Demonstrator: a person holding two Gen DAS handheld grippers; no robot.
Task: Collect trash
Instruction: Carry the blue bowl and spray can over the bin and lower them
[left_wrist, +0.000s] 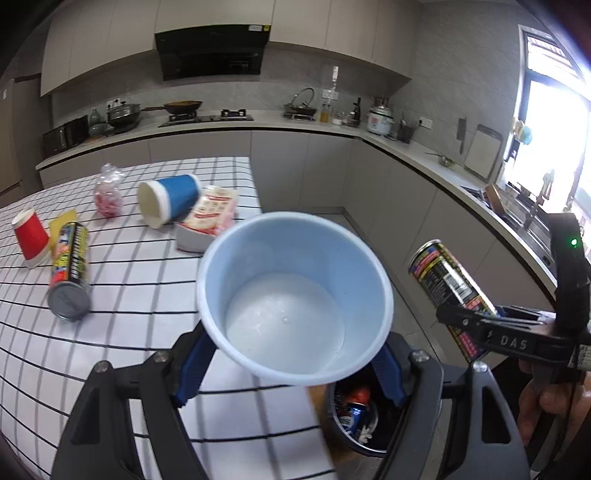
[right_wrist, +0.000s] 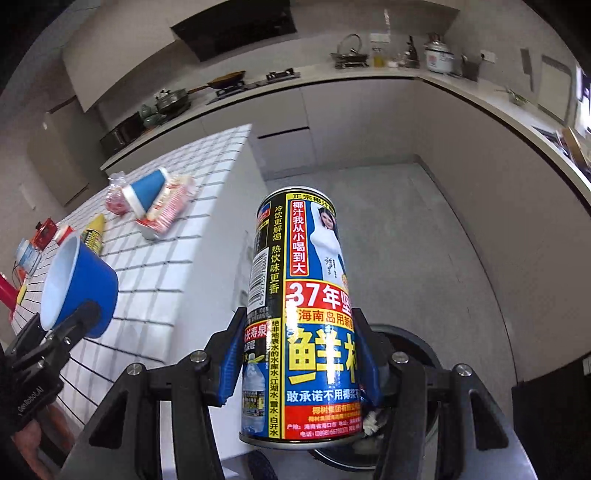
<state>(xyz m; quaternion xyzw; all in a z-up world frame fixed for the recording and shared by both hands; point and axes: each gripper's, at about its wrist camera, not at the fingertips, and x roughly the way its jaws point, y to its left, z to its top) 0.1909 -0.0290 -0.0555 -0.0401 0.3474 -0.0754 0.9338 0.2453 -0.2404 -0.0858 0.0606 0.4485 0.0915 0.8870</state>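
A tall printed drink can with a black, yellow, red and blue label (right_wrist: 299, 317) is held between the blue pads of the right gripper (right_wrist: 295, 362), the jaws closed narrowly on its lower half. Its long axis is seen running along the fingers, with the far end tipped forward and up. A blue paper cup with a white interior (left_wrist: 291, 295) is clamped at its sides by the left gripper (left_wrist: 288, 369), the jaws set fairly wide around the wall and the open mouth turned back toward the camera.

The relation on which the coming move appears to turn is vertical. A dark round bin (left_wrist: 354, 421) stands on the floor just beside the edge of the table covered in a white cloth with a black grid (left_wrist: 129, 332), and some trash is already seen inside it. In the right wrist view the bin's grey rim (right_wrist: 410, 339) lies directly below and behind the can, so the right hand is judged the nearer to a drop. In the left wrist view the bin shows just under the cup, slightly to the right.

Left on the table are a second printed can lying on its side (left_wrist: 70, 269), a red paper cup (left_wrist: 31, 236), another blue cup on its side (left_wrist: 170, 203), a white and red packet (left_wrist: 210, 218) and a small clear bag with pink contents (left_wrist: 109, 195).
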